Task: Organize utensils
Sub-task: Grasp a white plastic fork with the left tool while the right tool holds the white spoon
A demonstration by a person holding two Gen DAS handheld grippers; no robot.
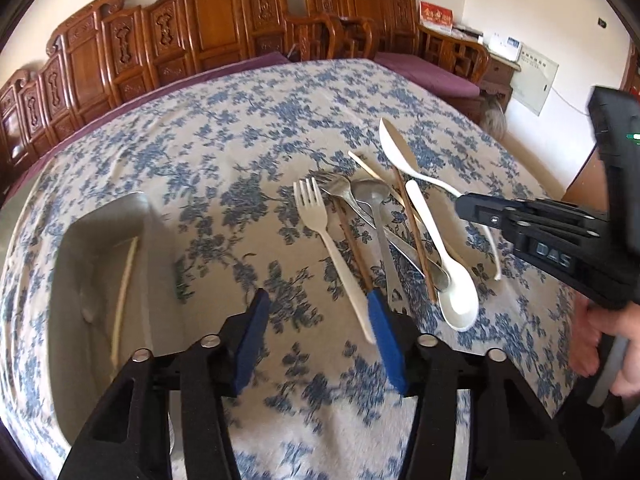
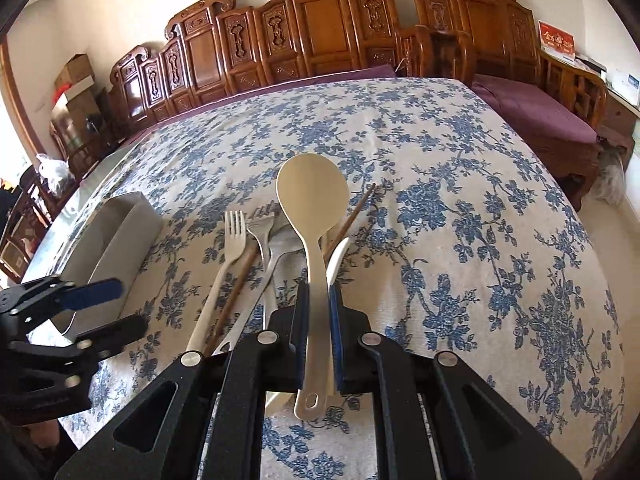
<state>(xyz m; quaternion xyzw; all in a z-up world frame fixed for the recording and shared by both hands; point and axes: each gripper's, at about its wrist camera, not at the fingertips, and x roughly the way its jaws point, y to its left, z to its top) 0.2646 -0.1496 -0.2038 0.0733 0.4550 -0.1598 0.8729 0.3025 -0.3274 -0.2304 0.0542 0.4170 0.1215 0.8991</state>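
Note:
A pile of utensils lies on the floral tablecloth (image 1: 240, 128): a white plastic fork (image 1: 320, 224), a metal fork (image 1: 338, 188), a metal spoon (image 1: 374, 200), brown chopsticks (image 1: 416, 236), and a small white spoon (image 1: 452, 288). My left gripper (image 1: 320, 336) is open and empty, just in front of the pile. My right gripper (image 2: 319, 320) is shut on the handle of a large cream spoon (image 2: 313, 204), held above the pile; it also shows in the left wrist view (image 1: 400, 148). A white box (image 1: 104, 276) at the left holds one pale chopstick (image 1: 126, 288).
The white box (image 2: 116, 236) stands left of the pile. Carved wooden chairs (image 2: 320, 28) and purple cushions (image 2: 536, 108) line the table's far side. My left gripper (image 2: 96, 308) shows open at the lower left in the right wrist view.

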